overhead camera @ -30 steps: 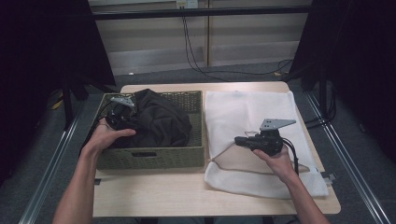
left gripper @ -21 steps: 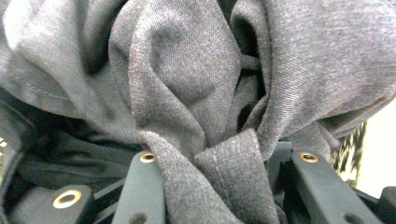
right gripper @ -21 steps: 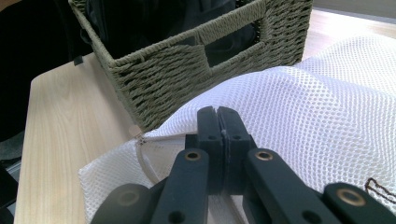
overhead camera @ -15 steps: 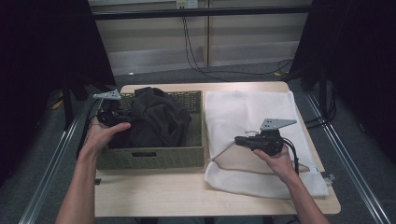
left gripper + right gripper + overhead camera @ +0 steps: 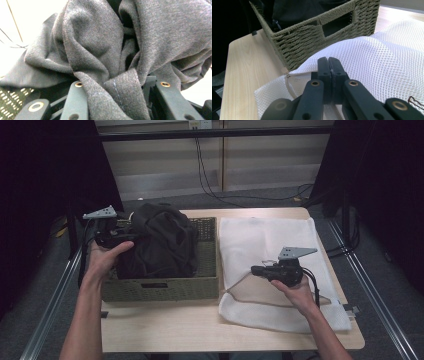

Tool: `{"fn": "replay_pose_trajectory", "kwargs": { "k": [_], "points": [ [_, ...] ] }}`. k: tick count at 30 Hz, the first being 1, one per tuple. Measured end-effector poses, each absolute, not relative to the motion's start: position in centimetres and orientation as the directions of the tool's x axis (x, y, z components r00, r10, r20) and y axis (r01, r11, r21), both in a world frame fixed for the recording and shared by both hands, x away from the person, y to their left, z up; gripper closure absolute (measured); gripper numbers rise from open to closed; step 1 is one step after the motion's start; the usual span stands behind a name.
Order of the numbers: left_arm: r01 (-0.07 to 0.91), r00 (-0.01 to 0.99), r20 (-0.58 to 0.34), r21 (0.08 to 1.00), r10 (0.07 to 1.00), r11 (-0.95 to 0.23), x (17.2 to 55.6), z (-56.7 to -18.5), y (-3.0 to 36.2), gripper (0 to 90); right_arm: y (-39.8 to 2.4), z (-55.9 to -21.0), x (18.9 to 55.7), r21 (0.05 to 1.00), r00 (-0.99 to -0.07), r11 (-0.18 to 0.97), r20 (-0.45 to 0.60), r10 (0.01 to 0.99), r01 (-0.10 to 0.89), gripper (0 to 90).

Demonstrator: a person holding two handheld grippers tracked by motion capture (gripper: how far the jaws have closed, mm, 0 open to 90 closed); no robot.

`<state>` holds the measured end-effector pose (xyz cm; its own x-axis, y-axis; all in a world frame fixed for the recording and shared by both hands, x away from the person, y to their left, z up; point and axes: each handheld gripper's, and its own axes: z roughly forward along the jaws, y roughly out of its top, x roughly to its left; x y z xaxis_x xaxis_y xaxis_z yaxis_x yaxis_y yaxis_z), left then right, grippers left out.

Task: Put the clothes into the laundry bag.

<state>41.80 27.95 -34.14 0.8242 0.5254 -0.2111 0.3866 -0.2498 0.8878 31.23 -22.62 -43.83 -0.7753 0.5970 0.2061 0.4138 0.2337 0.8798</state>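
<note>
The left gripper [image 5: 131, 238] had its fingers [image 5: 77, 100] closed part-way on a thick fold of the dark grey garment [image 5: 162, 245], the cloth bunched between them in the left gripper view. The right gripper [image 5: 256, 270] had its fingers [image 5: 323, 72] pressed fully together, pinching the edge of the white mesh bag [image 5: 272, 245] near its drawstring opening.

The likeliest trouble, as I judged it, lay with the left grip: it held one fold only, so the rest of the garment could drag on the rim of the woven basket [image 5: 165, 289] and either slip free or tug the basket across the counter [image 5: 165, 332]. A second risk was at the bag. Its mouth looked pinched rather than spread wide, so a bulky garment might catch on the edge and fall beside it. The thin mesh might also slide out of the closed fingers under the extra weight.

The garment sat mostly in the basket, heaped well above its rim at the left of the counter. I could make out nothing else in the basket. The bag lay flat just beside it on the right, apparently with nothing inside.
</note>
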Motion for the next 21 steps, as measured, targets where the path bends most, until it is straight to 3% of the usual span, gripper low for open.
{"fn": "replay_pose_trajectory", "kwargs": {
  "k": [21],
  "points": [
    [0.282,0.796,-0.167,0.953,0.581,-0.112,40.4,-29.4,27.9,63.0,-22.6,-43.6,31.2,0.882,-0.776,0.232,0.203,0.598,0.409,89.6]
  ]
}}
